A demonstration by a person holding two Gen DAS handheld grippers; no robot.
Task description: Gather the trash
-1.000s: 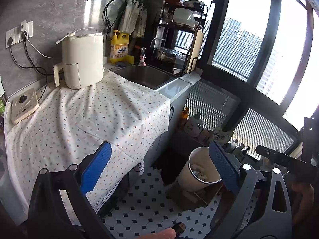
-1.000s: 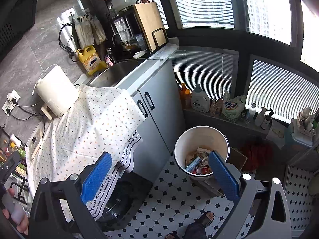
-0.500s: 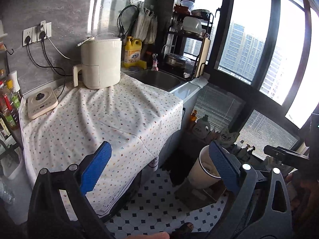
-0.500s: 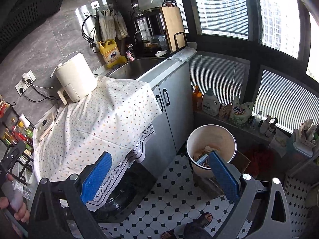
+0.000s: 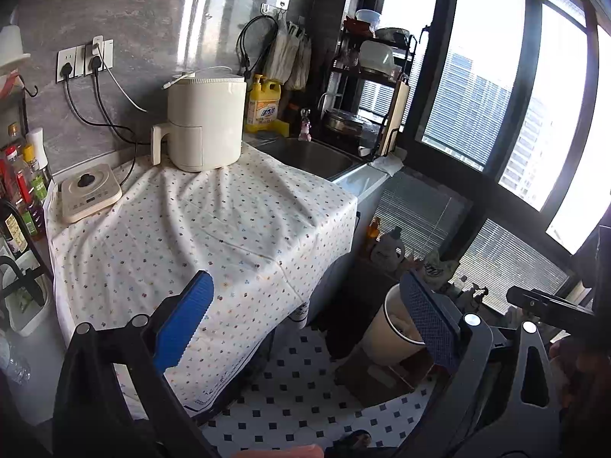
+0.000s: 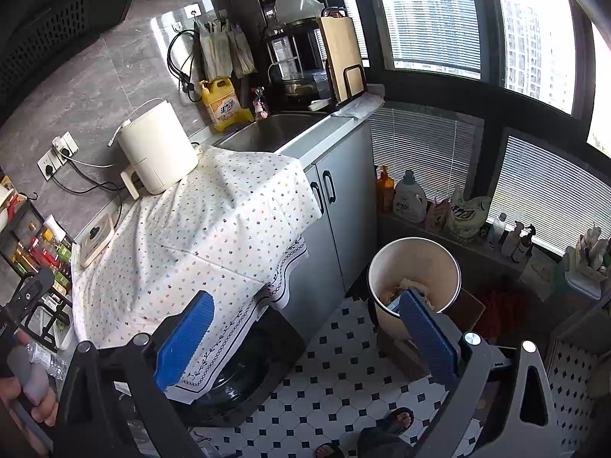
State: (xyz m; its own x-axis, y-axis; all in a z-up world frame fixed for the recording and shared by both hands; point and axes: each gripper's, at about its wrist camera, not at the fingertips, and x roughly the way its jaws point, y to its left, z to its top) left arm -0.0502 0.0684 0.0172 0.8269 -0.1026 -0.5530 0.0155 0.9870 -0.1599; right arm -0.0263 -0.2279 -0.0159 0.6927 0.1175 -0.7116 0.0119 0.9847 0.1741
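A white trash bucket (image 6: 414, 267) stands on the tiled floor by the grey cabinet, with paper and wrappers (image 6: 404, 290) inside. It also shows in the left wrist view (image 5: 385, 328), partly behind my right blue pad. My left gripper (image 5: 305, 316) is open and empty, held over the front edge of the dotted cloth (image 5: 198, 229). My right gripper (image 6: 305, 332) is open and empty, above the floor between the cloth-covered counter (image 6: 214, 229) and the bucket. I see no loose trash on the cloth.
A white air fryer (image 5: 204, 122) and a small cream appliance (image 5: 89, 192) stand on the cloth. A sink (image 6: 275, 131), yellow detergent jug (image 6: 223, 105) and dish rack (image 6: 305, 38) lie behind. Bottles (image 6: 408, 198) line the window ledge. A spice rack (image 5: 19, 191) is at left.
Both grippers have risen and pulled back from the bucket. The left view has swung left toward the counter and now shows the spice rack. Both stay open.
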